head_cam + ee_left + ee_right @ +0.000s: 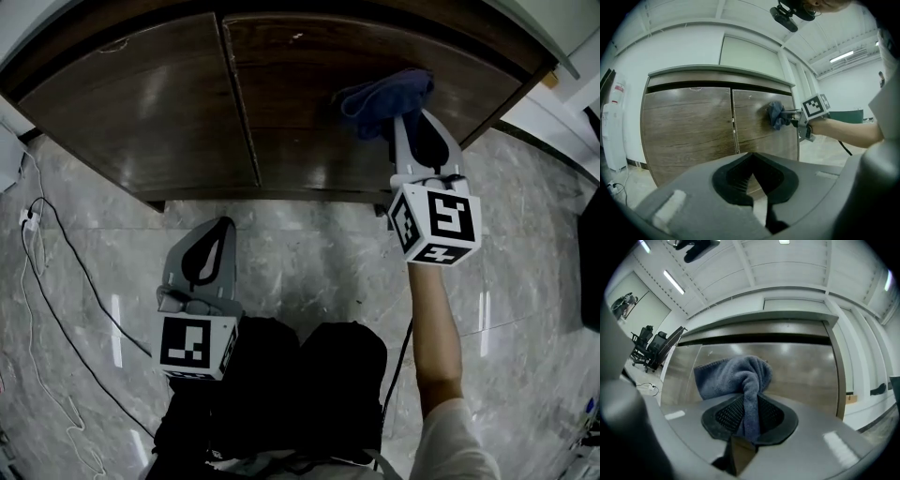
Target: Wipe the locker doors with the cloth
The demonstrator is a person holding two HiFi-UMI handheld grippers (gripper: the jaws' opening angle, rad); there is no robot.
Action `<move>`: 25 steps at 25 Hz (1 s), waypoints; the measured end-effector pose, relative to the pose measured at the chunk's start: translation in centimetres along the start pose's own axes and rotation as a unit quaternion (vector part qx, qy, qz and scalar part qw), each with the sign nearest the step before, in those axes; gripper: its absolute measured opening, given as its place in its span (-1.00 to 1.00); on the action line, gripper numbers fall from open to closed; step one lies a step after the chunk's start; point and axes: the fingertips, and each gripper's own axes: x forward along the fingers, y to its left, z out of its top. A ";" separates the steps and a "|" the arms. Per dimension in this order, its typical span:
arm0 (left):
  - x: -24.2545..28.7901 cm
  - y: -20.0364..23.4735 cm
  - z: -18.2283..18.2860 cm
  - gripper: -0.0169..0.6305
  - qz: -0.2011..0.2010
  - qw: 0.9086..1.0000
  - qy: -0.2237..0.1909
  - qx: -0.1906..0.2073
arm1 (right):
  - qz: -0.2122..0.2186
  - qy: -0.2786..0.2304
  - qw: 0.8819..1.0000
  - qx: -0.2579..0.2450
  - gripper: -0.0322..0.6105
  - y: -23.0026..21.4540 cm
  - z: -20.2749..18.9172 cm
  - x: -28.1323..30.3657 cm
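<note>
inside right gripper (749,416), cloth (731,376)

Head view steeply down; both gripper views level at shared locker doors (169,112), right nearer

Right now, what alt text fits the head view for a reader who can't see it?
Seen from above, the right gripper holds a blue cloth against the right-hand door of a dark wooden locker. The left gripper hangs lower, jaws together and empty, over the grey stone floor.

The left gripper (223,225) and right gripper (412,118) are showing grey shells and white, black-marked cubes (436,223). The person is wearing a pale sleeve (457,441)
</note>
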 end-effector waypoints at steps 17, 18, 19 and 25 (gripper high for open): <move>-1.7 2.8 -1.7 -0.94 0.029 1.000 0.002 -0.011 | -0.001 -0.035 0.999 0.020 -0.66 3.2 2.2 1.5; -1.7 2.9 -2.0 -0.94 0.031 0.999 0.005 -0.014 | 0.003 -0.031 0.999 0.020 -0.66 3.7 1.2 1.6; -1.8 3.1 -2.5 -0.94 0.033 0.999 0.007 -0.017 | 0.006 -0.027 0.999 0.018 -0.66 4.2 0.2 1.6; -1.8 3.9 -5.0 -0.94 0.039 0.999 0.017 -0.025 | 0.033 0.025 0.999 -0.006 -0.66 8.3 -6.9 2.0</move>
